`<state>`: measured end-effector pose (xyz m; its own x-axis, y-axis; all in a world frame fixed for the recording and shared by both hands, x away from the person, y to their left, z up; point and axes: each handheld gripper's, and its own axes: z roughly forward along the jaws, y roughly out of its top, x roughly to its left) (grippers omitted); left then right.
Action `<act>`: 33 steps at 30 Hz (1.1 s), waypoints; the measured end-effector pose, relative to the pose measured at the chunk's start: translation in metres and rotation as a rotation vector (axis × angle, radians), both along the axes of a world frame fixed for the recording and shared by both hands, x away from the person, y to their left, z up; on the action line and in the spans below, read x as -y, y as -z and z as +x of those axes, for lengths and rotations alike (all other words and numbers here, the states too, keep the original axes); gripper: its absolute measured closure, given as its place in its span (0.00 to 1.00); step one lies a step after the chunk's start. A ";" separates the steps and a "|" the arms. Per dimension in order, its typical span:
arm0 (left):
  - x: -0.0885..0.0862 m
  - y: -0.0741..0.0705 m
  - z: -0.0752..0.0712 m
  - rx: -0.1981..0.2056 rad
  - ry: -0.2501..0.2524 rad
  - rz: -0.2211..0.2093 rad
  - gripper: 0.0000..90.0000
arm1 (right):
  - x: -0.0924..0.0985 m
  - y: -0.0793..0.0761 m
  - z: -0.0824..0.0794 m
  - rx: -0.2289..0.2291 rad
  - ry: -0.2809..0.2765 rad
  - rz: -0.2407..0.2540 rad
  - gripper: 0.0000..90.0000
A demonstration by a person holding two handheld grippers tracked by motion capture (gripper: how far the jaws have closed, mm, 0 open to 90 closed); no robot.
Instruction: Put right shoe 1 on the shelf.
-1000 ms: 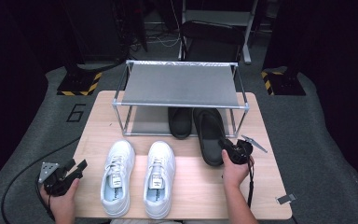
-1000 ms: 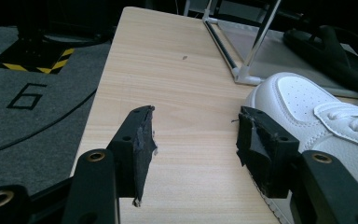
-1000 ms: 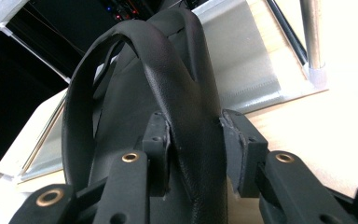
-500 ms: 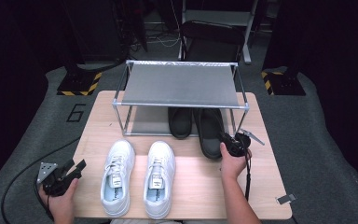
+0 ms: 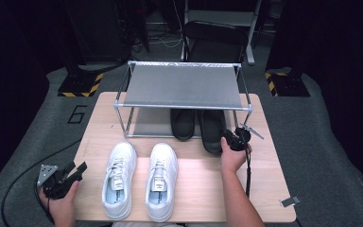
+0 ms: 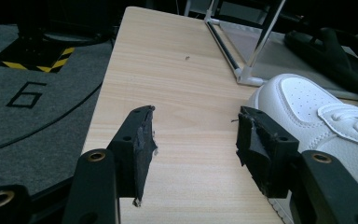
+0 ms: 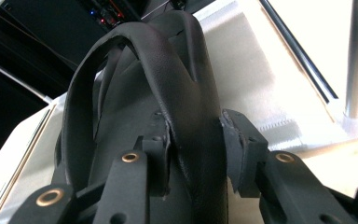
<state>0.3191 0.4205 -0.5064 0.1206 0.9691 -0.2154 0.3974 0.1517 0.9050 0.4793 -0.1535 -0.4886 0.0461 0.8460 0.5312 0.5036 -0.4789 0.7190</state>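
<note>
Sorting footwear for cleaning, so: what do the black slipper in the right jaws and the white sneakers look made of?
Black slipper: seemingly rubber or faux leather, matte with fine grain; its strap arches smoothly.
White sneakers: likely smooth synthetic leather, with slight sheen, perforated toe and stitched panels; real leather can't be ruled out.

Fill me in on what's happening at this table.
A person is putting shoes on a metal shoe rack. The right gripper is clamped on the heel edge of the right-hand black shoe, which lies partly under the rack on its lower shelf beside the other black shoe. The left gripper rests open near the table's left edge. Two white sneakers wait on the table in front.
</note>
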 end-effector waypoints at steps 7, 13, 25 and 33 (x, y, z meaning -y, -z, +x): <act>-0.002 0.001 0.000 0.005 -0.007 -0.003 0.51 | 0.001 0.011 0.010 -0.003 0.040 0.017 0.71; -0.003 0.002 0.000 0.003 -0.010 -0.007 0.51 | -0.003 0.024 0.021 -0.022 0.051 0.043 0.71; -0.007 0.004 -0.002 -0.007 -0.027 -0.017 0.51 | -0.009 0.026 0.047 -0.025 0.077 0.031 0.71; -0.007 0.006 -0.002 -0.011 -0.031 -0.020 0.51 | -0.010 0.028 0.059 -0.015 0.098 0.015 0.71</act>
